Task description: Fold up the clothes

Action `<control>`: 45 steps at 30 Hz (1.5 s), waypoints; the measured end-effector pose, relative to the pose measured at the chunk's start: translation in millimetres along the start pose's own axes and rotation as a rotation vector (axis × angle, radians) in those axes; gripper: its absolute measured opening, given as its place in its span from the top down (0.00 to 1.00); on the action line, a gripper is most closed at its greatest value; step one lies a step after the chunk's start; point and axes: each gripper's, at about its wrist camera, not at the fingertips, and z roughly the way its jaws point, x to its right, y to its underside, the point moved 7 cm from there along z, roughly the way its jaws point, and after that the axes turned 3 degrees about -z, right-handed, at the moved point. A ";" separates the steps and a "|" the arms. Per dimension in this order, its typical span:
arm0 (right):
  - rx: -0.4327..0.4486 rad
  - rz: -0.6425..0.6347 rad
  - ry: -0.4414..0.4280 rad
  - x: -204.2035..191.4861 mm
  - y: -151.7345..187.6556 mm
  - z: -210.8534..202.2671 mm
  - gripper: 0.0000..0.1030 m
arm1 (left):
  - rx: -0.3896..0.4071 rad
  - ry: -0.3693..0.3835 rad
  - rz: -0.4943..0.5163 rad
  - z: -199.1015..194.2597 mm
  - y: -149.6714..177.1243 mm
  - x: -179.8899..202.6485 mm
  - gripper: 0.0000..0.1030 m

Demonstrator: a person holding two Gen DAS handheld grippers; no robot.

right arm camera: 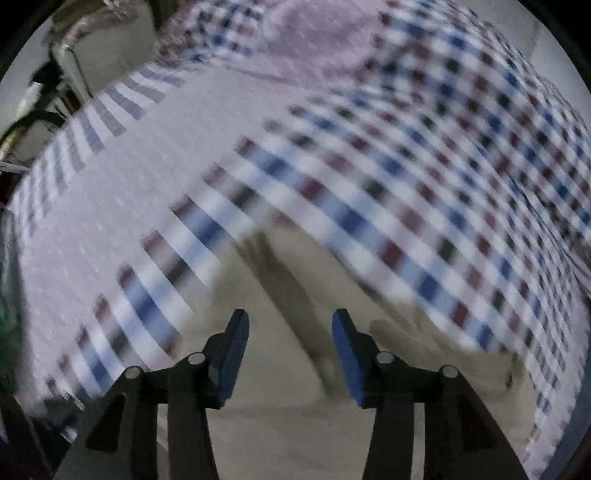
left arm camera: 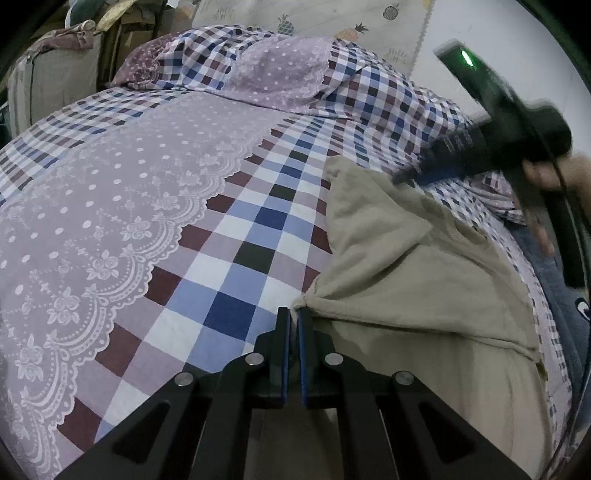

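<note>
garment: beige garment (left arm camera: 417, 273) lies on the bed (left arm camera: 236, 229), right side of the checked bedspread, one flap turned over at the far end.
left claw: left claw (left arm camera: 294, 321) closed tight, pinching the garment's left edge into a bunch.
right claw: right claw (right arm camera: 290, 325) wide apart, holding nothing, over the beige cloth; left view shows it at the garment's far corner, blurred.
progress: early, judging by the lie. One partial fold at most; no neat rectangle yet. Remaining folds and flattening all left.
writing: pineapple-print sheet (left arm camera: 332, 22) on the wall has small lettering, looks like "Hello"; rest unreadable.
brands: none legible.
</note>
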 end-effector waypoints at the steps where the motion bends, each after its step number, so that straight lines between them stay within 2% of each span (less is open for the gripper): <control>1: 0.008 0.001 -0.008 -6.8 -7.8 0.5 0.51 | 0.000 0.001 0.000 0.2 0.1 -0.2 0.98; 3: 0.009 0.002 -0.024 -20.4 -21.8 6.3 0.51 | -0.001 0.005 -0.002 0.6 0.2 -1.2 0.98; 7: -0.051 0.006 0.009 -36.7 -36.1 33.7 0.51 | -0.003 0.012 -0.005 0.9 0.8 -1.4 0.98; 9: -0.095 0.007 0.034 -39.4 -36.0 48.3 0.58 | -0.002 0.018 -0.006 0.4 0.9 -1.8 0.98; 10: -0.109 0.019 0.034 -39.2 -35.5 53.7 0.94 | -0.001 0.021 -0.007 0.0 1.0 -1.9 0.98; 12: -0.105 0.047 -0.003 -39.7 -37.2 54.4 0.95 | 0.008 0.020 -0.006 -2.1 0.6 -1.9 0.98; 16: 0.060 0.114 -0.095 -38.4 -54.7 20.4 0.95 | 0.129 -0.016 0.013 -24.4 -9.3 -0.4 0.98; 17: 0.072 0.124 -0.110 -36.6 -54.1 19.6 0.95 | 0.128 -0.024 0.028 -24.7 -9.2 1.6 0.98; 20: 0.010 0.142 -0.065 -25.3 -39.4 41.0 0.94 | 0.018 -0.063 0.017 -1.9 2.6 -6.8 0.98; 22: -0.010 0.149 -0.051 -26.2 -33.8 46.3 0.92 | 0.009 -0.068 0.009 -0.8 2.8 -9.4 0.98; 24: 0.028 0.156 -0.041 -30.4 -36.1 31.5 0.71 | 0.003 -0.074 0.010 -0.3 3.0 -10.3 0.97; 25: 0.072 0.149 -0.037 -33.0 -37.4 15.8 0.55 | -0.003 -0.079 0.017 0.5 3.7 -9.8 0.97; 26: 0.114 0.142 -0.036 -34.6 -37.9 0.2 0.51 | -0.007 -0.079 0.017 0.6 3.7 -10.1 0.96; 30: 0.194 0.153 -0.050 -26.0 -20.0 -54.9 0.47 | -0.028 -0.053 -0.007 -0.4 2.0 -13.3 0.94; 33: 0.198 0.186 -0.073 -2.3 26.7 -79.0 0.47 | -0.036 -0.029 -0.030 -4.8 2.3 -18.3 0.90; 34: 0.196 0.194 -0.077 28.5 24.7 -56.3 0.47 | -0.035 -0.025 -0.037 -7.5 1.4 -19.5 0.86; 35: 0.192 0.219 -0.071 46.9 42.8 -62.5 0.47 | -0.032 -0.022 -0.044 -10.5 0.2 -20.7 0.83; 37: 0.192 0.294 -0.041 95.1 22.6 -24.9 0.47 | -0.023 -0.022 -0.057 -16.3 -2.8 -24.3 0.65; 38: 0.190 0.336 -0.028 116.5 25.0 -19.2 0.47 | -0.018 -0.027 -0.063 -19.1 -4.7 -27.1 0.61; 40: 0.202 0.419 0.006 147.2 48.3 -19.4 0.47 | 0.006 -0.042 -0.091 -25.9 -8.3 -35.3 0.48; 43: 0.246 0.592 0.037 207.5 122.1 -52.4 0.47 | 0.056 -0.039 -0.171 -39.3 -13.3 -51.4 0.38; 45: 0.265 0.660 0.058 229.8 157.2 -63.5 0.47 | 0.091 -0.029 -0.222 -47.1 -17.5 -59.0 0.38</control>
